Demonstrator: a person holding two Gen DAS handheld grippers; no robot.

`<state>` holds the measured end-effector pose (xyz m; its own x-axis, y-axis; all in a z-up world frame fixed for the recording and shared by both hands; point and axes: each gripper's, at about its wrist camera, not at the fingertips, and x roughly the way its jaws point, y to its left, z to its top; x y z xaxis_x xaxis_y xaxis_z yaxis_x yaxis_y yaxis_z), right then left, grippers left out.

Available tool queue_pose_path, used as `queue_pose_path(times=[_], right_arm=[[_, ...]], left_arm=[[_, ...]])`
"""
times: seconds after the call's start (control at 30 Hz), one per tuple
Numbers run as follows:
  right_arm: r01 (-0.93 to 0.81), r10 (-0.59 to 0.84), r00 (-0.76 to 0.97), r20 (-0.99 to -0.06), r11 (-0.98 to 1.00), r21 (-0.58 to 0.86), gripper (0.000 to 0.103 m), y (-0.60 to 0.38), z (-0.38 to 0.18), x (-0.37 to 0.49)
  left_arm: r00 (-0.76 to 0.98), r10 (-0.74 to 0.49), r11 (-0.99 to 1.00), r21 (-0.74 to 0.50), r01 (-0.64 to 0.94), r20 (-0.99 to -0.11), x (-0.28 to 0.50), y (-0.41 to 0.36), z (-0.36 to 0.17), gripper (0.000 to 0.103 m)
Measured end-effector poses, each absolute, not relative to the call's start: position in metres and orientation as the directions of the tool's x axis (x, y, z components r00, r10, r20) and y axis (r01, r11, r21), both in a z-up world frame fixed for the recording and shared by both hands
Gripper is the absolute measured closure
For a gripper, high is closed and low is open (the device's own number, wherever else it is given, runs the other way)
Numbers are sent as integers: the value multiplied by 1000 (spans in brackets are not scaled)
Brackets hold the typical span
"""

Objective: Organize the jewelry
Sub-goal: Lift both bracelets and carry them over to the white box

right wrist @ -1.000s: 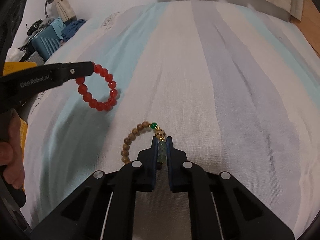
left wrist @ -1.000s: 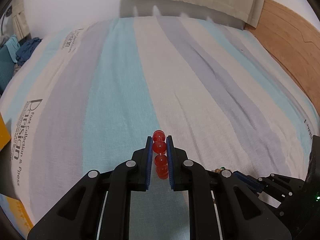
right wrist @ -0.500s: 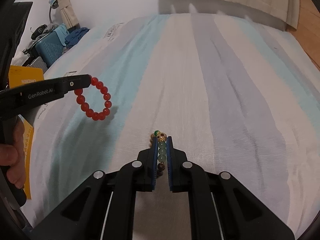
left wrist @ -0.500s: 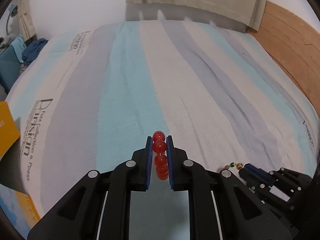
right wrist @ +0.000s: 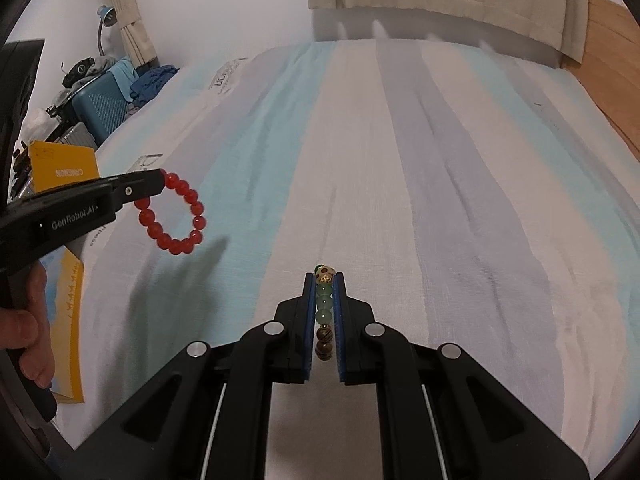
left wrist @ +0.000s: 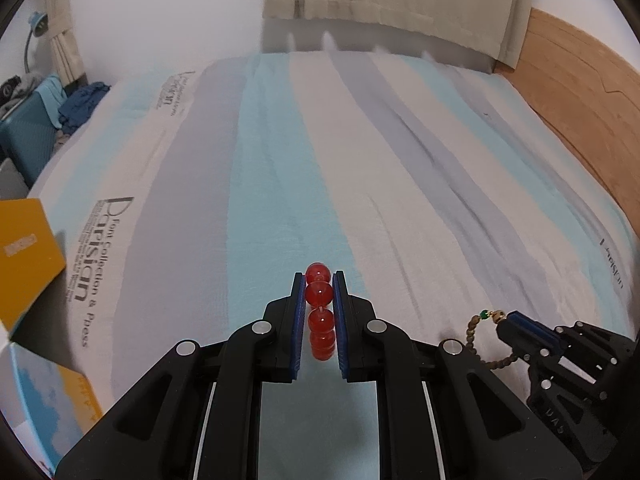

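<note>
My left gripper [left wrist: 318, 280] is shut on a red bead bracelet [left wrist: 319, 312] and holds it in the air above the striped bed. In the right wrist view the left gripper [right wrist: 158, 184] enters from the left with the red bracelet [right wrist: 176, 220] hanging from it as a full ring. My right gripper [right wrist: 324, 280] is shut on a bracelet of brown wooden and green beads [right wrist: 323, 312], also lifted off the bed. In the left wrist view the right gripper [left wrist: 508, 320] sits at lower right with the wooden bracelet [left wrist: 476, 336] hanging from its tip.
The bed [left wrist: 360, 160] has a sheet with blue, grey and white stripes. A yellow box [left wrist: 24, 252] and a blue-and-yellow box [left wrist: 44, 392] lie at its left edge. A teal suitcase [right wrist: 100, 104] with clothes stands left. A wooden headboard [left wrist: 580, 92] runs along the right.
Both grippers have risen and tilted up, carrying their bracelets higher above the bed. The wooden bracelet has swung to hang edge-on between the right fingers. More of the wall and curtain shows.
</note>
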<state>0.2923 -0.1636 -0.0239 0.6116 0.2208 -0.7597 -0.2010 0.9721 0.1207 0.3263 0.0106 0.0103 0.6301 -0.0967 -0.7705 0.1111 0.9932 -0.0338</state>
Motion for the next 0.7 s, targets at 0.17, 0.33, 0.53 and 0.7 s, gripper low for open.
queue_pose_path(times=[0.17, 0.33, 0.53, 0.7], right_arm=[[-212, 228, 617, -753, 970, 120, 95, -155, -8, 279], [-236, 246, 622, -743, 964, 121, 95, -141, 9, 264], [-264, 260, 627, -734, 958, 113, 95, -119, 26, 250], [-290, 276, 631, -725, 951, 109, 95, -97, 37, 236]], left_arm=[[650, -62, 996, -8, 86, -757, 306, 23, 25, 91], [661, -45, 998, -5, 62, -749, 288, 36, 38, 91], [669, -38, 999, -11, 45, -743, 261, 51, 48, 91], [677, -24, 999, -4, 32, -736, 239, 65, 57, 91]])
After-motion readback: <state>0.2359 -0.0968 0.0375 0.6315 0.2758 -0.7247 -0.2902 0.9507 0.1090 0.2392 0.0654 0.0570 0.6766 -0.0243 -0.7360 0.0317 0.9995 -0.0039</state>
